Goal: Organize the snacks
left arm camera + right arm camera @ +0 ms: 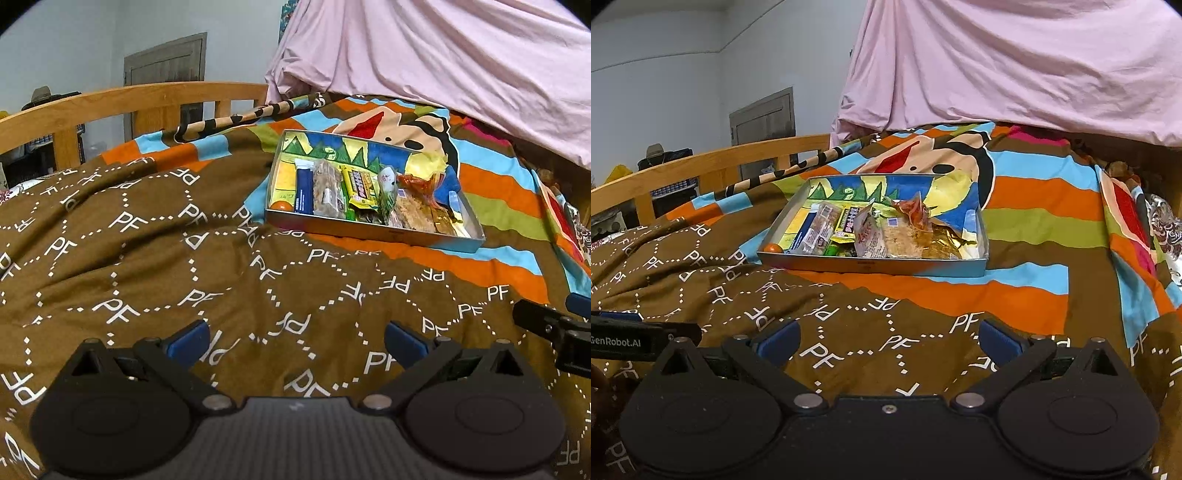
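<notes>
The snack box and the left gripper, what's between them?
Only brown bedspread lies between the left gripper and the snack box, seen in the left wrist view.

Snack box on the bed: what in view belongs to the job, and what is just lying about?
Job: snack box, the packets in it, small orange ball, open left gripper, open right gripper.
Lying about: patterned quilt, pink sheet, wooden bed rail.

Brown PF-print blanket (155,266) with striped cartoon section covers the bed. Wooden rail (122,101) at left, pink sheet (443,66) draped behind, grey door (764,114) in white wall.
</notes>
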`<state>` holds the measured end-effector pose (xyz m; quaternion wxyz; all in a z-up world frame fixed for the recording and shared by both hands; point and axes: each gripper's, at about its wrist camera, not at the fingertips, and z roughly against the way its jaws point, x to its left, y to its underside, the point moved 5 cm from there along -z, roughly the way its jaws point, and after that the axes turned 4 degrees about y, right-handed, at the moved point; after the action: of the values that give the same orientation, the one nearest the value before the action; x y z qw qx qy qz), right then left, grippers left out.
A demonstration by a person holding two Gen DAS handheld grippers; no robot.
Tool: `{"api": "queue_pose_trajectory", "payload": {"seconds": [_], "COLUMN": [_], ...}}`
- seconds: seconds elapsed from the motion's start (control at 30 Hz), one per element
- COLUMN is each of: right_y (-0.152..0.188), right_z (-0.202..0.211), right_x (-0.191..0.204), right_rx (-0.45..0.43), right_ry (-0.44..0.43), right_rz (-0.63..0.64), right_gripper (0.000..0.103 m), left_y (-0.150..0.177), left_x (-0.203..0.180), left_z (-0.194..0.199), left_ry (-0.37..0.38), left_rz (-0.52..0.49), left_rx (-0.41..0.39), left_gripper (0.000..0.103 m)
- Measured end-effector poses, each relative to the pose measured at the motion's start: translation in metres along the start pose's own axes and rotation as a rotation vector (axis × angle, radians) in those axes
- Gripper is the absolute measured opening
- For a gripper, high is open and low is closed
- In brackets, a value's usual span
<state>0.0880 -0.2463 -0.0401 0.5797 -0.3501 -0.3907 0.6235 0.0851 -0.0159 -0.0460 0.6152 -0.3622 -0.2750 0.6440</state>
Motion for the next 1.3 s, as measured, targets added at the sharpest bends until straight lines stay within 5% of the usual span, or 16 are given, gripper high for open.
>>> {"api": "queue_pose_trajectory", "payload": {"seconds": [1.3], "right_y": [0.0007], "right_z": [0.0016], "right_x": [0.0009], "right_rx": [-0.001], "right_ry": [0.001], "right_rz": [0.011], "right_gripper": [0.102], "left_y": [0.0052], "left_x": [-0.0014], "left_z": [0.0016], "left_ry": [0.011], "left_rz": [0.01], "left_rx": [0.019], "left_gripper": [0.103]}}
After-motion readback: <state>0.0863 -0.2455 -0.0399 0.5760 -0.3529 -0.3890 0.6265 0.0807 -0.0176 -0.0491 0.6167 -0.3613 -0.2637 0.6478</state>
